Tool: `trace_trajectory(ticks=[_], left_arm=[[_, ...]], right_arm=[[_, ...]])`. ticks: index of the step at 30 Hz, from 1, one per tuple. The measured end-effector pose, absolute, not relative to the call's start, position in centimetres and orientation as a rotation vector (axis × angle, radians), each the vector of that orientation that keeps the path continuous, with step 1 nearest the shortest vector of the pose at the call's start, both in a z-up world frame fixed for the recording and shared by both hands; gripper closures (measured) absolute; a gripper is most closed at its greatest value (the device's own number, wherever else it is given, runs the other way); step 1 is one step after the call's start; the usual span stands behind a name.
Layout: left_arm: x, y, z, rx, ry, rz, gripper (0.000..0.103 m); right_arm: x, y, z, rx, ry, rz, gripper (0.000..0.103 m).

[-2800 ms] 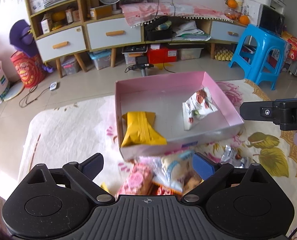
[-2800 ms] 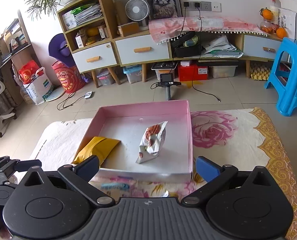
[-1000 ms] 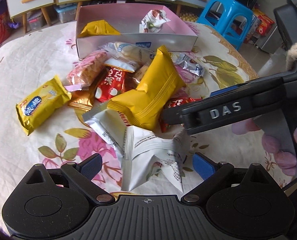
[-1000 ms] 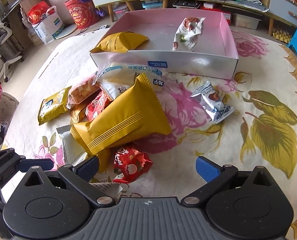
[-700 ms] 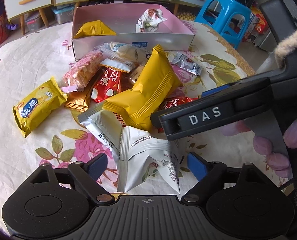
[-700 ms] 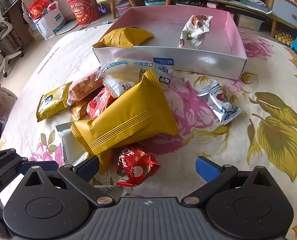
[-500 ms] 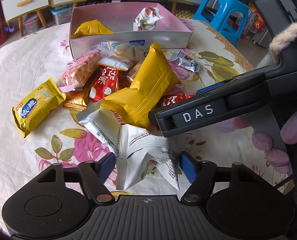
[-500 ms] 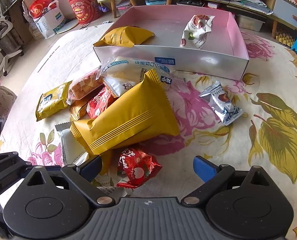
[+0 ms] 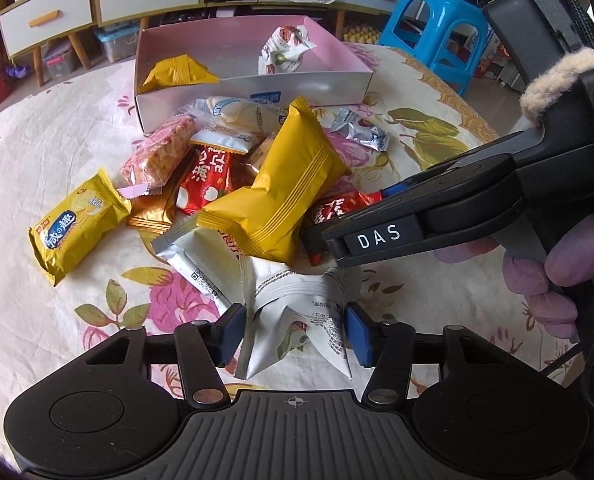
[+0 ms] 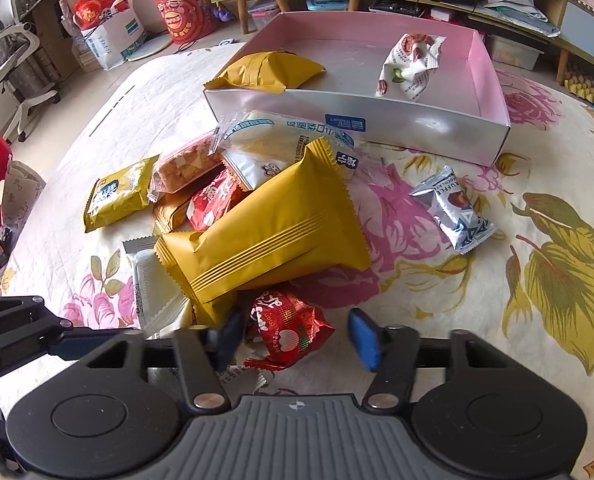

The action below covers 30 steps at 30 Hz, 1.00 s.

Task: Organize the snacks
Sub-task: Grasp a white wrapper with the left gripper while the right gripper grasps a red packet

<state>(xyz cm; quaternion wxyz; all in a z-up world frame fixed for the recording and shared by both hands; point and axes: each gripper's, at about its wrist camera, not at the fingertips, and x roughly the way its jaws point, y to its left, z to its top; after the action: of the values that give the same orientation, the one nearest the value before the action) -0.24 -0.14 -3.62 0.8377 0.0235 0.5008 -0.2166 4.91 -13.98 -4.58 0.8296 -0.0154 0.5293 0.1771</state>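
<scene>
A heap of snack packets lies on the floral tablecloth in front of a pink box (image 9: 257,88) that holds a yellow packet and a white nut packet. My left gripper (image 9: 295,332) is closing, and its blue pads touch both sides of a crumpled white packet (image 9: 297,312). In the right wrist view my right gripper (image 10: 295,338) is closing around a red packet (image 10: 289,328); a gap remains at its right pad. A large yellow packet (image 10: 273,232) rests on top of the heap just beyond both grippers. The right gripper's finger (image 9: 377,236) crosses the left wrist view.
A silver chocolate packet (image 10: 453,212) lies alone to the right of the heap, and a small yellow packet (image 9: 77,224) lies to its left. A gloved hand (image 9: 557,272) holds the right gripper. Beyond the table stand a blue stool (image 9: 437,24) and drawers.
Both grippers came down from over the box to the near side of the heap. In the last second both sets of jaws narrowed, the left onto the white packet, the right around the red one.
</scene>
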Motion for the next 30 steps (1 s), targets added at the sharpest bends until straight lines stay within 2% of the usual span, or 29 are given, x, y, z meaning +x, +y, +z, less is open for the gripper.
trace_trajectory(ticks=[1, 7, 30], left_arm=[[-0.2, -0.1, -3.6, 0.046, 1.061, -0.46, 0.054], [-0.3, 0.1, -3.4, 0.035, 1.061, -0.465, 0.057], [-1.0, 0.4, -0.6, 0.013, 0.999, -0.516, 0.059]], right_arm=[[4.9, -14.0, -4.6, -0.031, 1.127, 0.384, 0.071], [4.8, -14.1, -4.2, -0.034, 1.121, 0.394, 0.074], [4.0, -16.7, -1.9, 0.02, 1.069, 0.365, 0.075]])
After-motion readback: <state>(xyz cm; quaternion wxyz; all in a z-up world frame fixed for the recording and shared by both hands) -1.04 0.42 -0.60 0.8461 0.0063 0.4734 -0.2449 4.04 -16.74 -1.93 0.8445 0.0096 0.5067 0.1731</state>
